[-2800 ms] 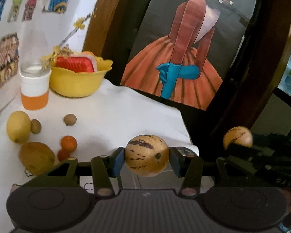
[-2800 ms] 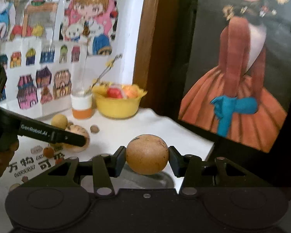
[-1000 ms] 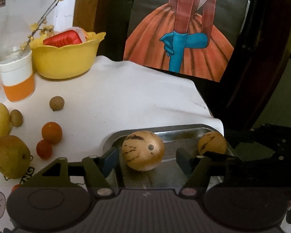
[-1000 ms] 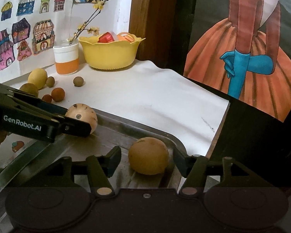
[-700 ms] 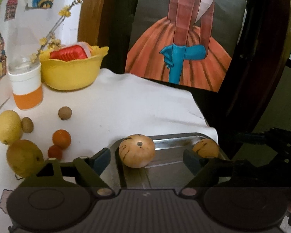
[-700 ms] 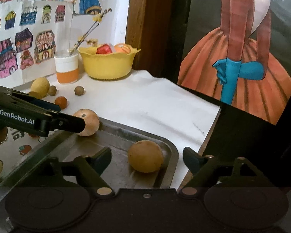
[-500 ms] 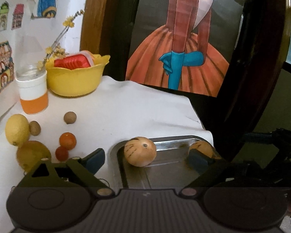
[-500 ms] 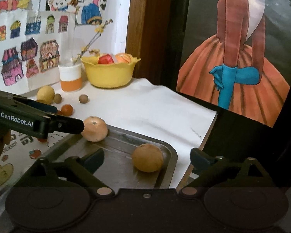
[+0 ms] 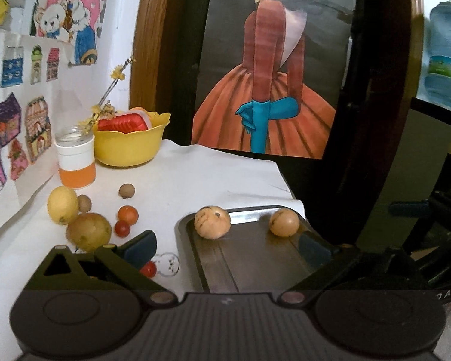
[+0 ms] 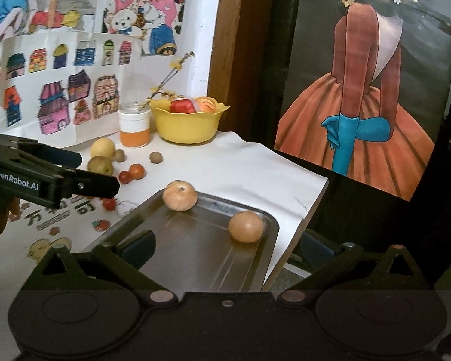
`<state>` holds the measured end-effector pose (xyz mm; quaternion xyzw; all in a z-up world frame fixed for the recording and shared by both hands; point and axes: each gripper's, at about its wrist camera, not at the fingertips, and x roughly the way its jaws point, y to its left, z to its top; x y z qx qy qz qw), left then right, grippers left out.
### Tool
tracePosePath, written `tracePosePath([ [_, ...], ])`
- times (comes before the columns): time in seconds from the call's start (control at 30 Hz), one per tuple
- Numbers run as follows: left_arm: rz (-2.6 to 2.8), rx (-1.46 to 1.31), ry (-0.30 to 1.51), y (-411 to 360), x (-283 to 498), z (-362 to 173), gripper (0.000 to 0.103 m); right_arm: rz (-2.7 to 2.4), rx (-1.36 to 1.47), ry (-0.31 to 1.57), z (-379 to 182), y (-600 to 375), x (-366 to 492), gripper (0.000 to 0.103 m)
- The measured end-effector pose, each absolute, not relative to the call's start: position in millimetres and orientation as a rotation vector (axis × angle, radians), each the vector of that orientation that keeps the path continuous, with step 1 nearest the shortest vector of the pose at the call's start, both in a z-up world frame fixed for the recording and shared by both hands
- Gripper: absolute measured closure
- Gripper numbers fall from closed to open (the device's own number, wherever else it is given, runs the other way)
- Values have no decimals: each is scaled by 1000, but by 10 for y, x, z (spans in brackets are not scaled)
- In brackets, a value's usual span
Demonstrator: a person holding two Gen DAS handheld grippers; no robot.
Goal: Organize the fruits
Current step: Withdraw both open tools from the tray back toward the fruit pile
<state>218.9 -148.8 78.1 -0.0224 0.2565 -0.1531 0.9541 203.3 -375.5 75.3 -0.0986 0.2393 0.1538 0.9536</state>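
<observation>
Both grippers (image 9: pixel 227 248) (image 10: pixel 227 248) wide open, empty; lemon (image 9: pixel 62 205) ahead-left looks firm, roll-prone, so pinch across its middle.

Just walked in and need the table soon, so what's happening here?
A person is sorting fruit with two handheld grippers. Two round tan fruits, one streaked and one plain, lie apart at the far end of the metal tray. The left gripper and right gripper are both open and empty. A yellow lemon, small orange fruits and brown nuts remain on the white tablecloth.
</observation>
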Motion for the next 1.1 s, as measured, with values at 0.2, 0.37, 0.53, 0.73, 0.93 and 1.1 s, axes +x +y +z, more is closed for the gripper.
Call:
tracePosePath([
  [0.2,-321,-48,527,-1369,1751,806,0,314,-227,508,797,-3646,1542,1],
  [0.37,-317,-52,555,-1252,1436,759,0,326,-251,546,791,-3528,1138,1],
  [0.53,-306,-52,572,-1079,1193,730,0,336,-285,571,797,-3391,793,1],
  [0.73,-276,-53,581,-825,967,739,0,388,-316,605,861,-3167,417,1],
  [0.93,-249,-47,575,-584,796,799,0,456,-329,628,986,-2922,141,1],
  [1.1,-232,-36,567,-416,693,878,0,507,-331,623,1087,-2697,8,1],
])
